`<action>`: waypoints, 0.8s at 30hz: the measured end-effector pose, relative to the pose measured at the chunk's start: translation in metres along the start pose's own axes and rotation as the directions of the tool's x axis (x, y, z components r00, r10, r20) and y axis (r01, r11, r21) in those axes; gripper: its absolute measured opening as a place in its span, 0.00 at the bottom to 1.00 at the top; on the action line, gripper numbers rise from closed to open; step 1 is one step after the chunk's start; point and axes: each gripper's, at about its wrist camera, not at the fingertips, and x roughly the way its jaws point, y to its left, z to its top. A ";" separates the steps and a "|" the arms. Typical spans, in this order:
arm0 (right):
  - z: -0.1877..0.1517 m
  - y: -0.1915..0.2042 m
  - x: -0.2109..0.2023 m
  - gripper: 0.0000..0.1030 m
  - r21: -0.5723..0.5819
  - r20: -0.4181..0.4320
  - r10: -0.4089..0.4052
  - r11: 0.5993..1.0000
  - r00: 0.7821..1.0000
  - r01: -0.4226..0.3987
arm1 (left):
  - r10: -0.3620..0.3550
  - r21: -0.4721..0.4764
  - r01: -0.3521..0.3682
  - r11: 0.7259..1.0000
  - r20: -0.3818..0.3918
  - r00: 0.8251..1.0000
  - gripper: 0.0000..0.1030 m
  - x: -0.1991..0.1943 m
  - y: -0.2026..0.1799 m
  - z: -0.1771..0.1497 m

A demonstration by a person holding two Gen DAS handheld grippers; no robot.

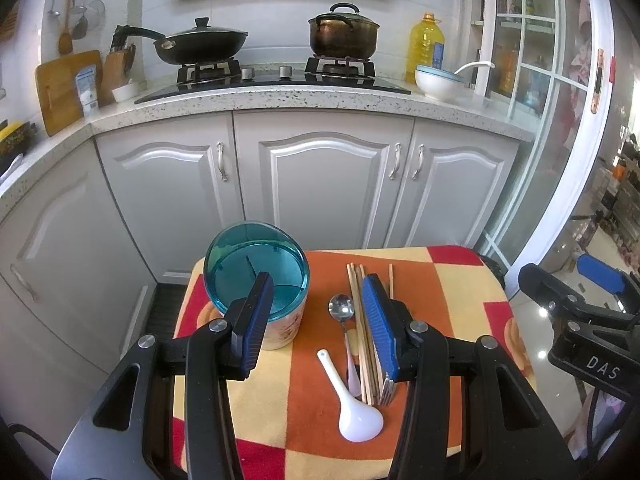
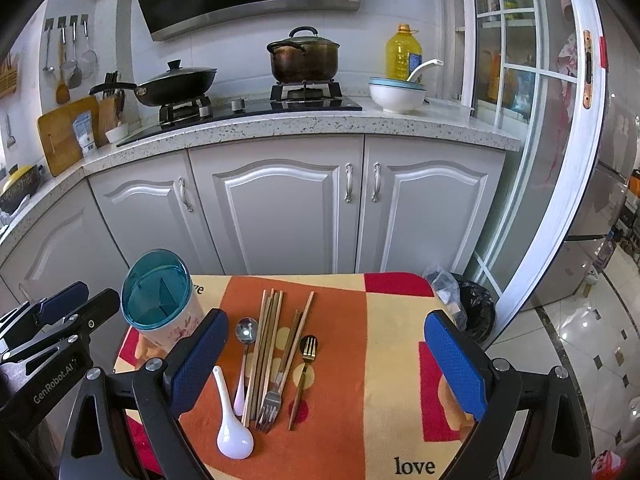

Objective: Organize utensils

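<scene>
A utensil holder with a teal divided top stands at the far left of the cloth-covered table. Beside it lie a metal spoon, a white ceramic spoon, several wooden chopsticks and a steel fork. My left gripper hovers open above them, its left finger in front of the holder. In the right wrist view the holder, chopsticks, steel fork and a gold-headed fork lie between the wide-open fingers of my right gripper, which holds nothing.
Grey cabinet doors stand close behind the table. On the counter above are a wok, a pot, a white bowl and an oil bottle. A bin with a black bag stands to the right.
</scene>
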 end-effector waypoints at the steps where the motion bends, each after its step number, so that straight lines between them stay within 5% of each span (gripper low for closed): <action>1: 0.000 0.000 0.000 0.95 0.001 0.000 -0.002 1.000 1.000 0.002 | 0.000 0.000 0.000 1.000 0.000 1.000 0.44 -0.001 0.001 0.000; 24: -0.004 0.012 0.003 0.95 -0.040 -0.022 -0.008 0.999 1.000 0.007 | -0.010 -0.014 0.010 1.000 -0.006 1.000 0.44 -0.001 0.004 -0.004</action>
